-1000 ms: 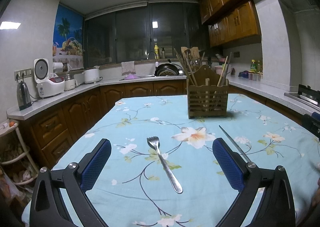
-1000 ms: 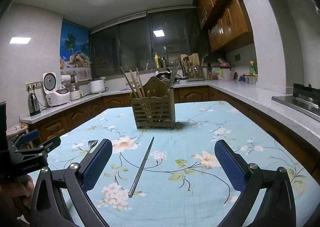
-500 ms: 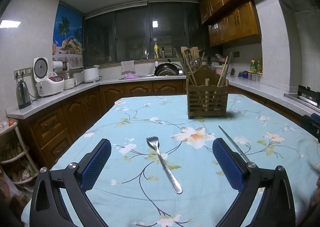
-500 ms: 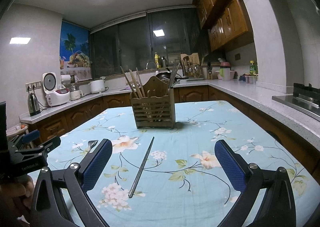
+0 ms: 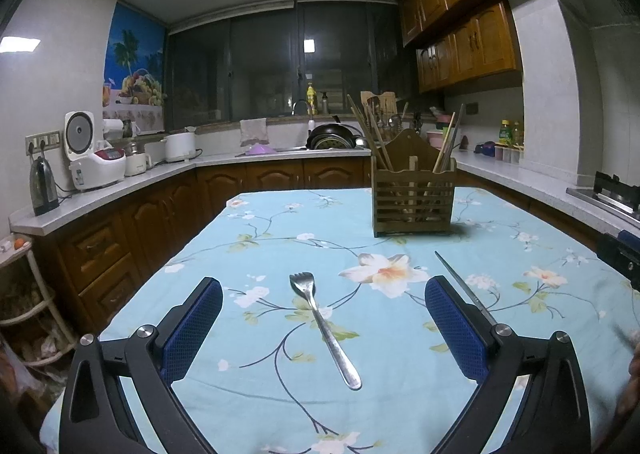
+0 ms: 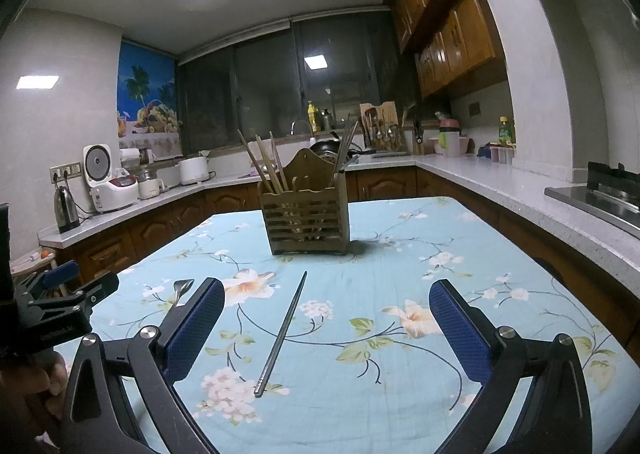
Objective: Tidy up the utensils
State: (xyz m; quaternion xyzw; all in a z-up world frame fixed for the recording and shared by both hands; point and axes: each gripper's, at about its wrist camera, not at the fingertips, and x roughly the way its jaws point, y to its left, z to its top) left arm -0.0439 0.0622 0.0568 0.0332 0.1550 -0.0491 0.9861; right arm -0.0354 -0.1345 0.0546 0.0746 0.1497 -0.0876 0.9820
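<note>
A metal fork (image 5: 322,326) lies on the blue floral tablecloth (image 5: 280,238), tines pointing away, between the fingers of my open, empty left gripper (image 5: 324,318). A metal chopstick (image 6: 283,332) lies between the fingers of my open, empty right gripper (image 6: 326,318); it also shows in the left wrist view (image 5: 464,290), partly hidden by the right finger. A wooden slatted utensil holder (image 5: 413,195) with several chopsticks stands upright further back on the table, also in the right wrist view (image 6: 306,209). The fork's tines (image 6: 182,288) peek out left of my right gripper.
The left gripper (image 6: 60,302) shows at the left edge of the right wrist view. Kitchen counters (image 5: 120,181) with a rice cooker (image 5: 94,157), kettle (image 5: 43,185) and sink surround the table. A stove (image 6: 600,197) is at the right.
</note>
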